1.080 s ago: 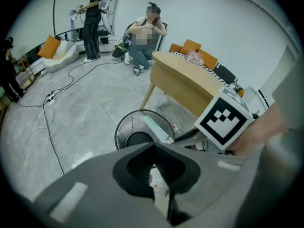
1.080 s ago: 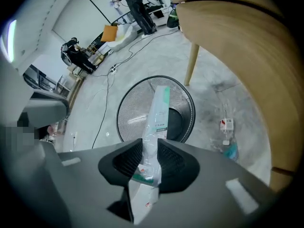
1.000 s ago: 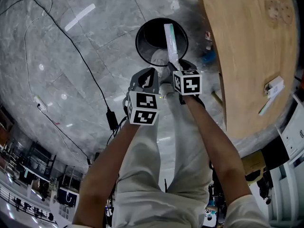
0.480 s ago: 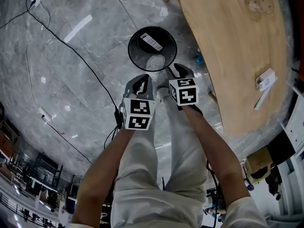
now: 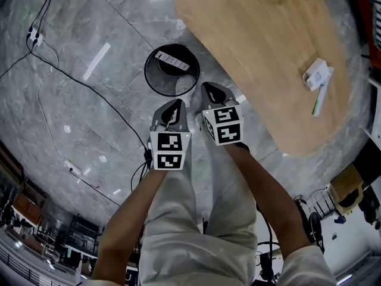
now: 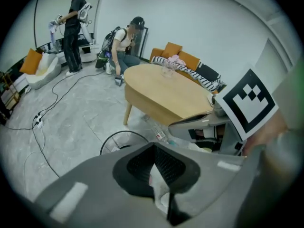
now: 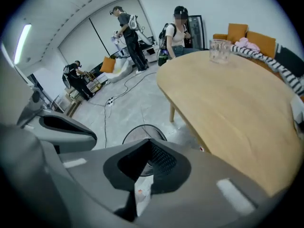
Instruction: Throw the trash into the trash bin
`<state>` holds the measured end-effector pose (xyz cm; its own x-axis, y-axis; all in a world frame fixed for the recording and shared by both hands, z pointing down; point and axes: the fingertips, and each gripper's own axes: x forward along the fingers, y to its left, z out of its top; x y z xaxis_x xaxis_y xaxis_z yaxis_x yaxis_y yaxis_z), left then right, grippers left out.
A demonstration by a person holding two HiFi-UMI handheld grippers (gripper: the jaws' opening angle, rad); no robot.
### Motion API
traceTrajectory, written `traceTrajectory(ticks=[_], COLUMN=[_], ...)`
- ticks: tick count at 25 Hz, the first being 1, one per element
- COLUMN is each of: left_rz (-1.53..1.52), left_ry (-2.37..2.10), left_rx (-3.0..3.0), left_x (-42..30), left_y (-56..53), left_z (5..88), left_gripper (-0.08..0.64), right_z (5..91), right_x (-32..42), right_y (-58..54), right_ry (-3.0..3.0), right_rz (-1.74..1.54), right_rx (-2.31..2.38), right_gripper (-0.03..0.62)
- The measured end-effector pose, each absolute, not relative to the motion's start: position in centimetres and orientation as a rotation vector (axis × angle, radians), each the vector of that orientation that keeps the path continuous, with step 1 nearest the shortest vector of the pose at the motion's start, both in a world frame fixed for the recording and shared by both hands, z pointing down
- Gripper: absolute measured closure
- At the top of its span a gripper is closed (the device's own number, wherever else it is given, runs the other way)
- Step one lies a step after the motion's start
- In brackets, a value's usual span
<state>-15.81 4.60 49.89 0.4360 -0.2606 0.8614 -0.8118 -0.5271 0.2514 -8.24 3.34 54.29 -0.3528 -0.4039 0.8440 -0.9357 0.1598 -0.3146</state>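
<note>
The black round trash bin [image 5: 156, 83] stands on the grey floor beside the wooden table [image 5: 256, 46]. A long white packet [image 5: 172, 60] lies inside it. My left gripper [image 5: 174, 104] and right gripper [image 5: 208, 87] hang side by side just short of the bin, above my legs. Both are shut with nothing between the jaws. In the left gripper view, the left gripper [image 6: 155, 148] points past the bin's rim [image 6: 114, 140]. The right gripper [image 7: 149, 144] shows the bin's rim [image 7: 136, 131] just beyond its jaws in its own view.
A white box [image 5: 316, 72] and a thin green-white stick [image 5: 319, 99] lie on the table's far right. A glass [image 7: 218, 49] stands at the table's far end. Cables [image 5: 65, 76] and a power strip [image 5: 33, 37] cross the floor at left. Two people [image 6: 126, 42] and an orange-cushioned sofa [image 6: 187, 61] are behind.
The long packet left my right gripper and now lies in the bin. Both grippers drew back from the bin's mouth, and the right one is shut and empty.
</note>
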Motion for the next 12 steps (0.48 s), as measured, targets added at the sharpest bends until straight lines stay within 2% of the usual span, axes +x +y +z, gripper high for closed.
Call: traceTrajectory(ticks=[12], left_rz=[1.111], left_ry=[-0.736], left_rx=[2.217], left_x=[-6.5], left_y=[4.3], left_z=[45.6], left_gripper=[0.56], right_z=[47.7], right_x=[1.1], right_y=[4.4], right_ry=[-1.83], right_rz=[1.172], right_rx=[1.58], right_gripper=[0.566])
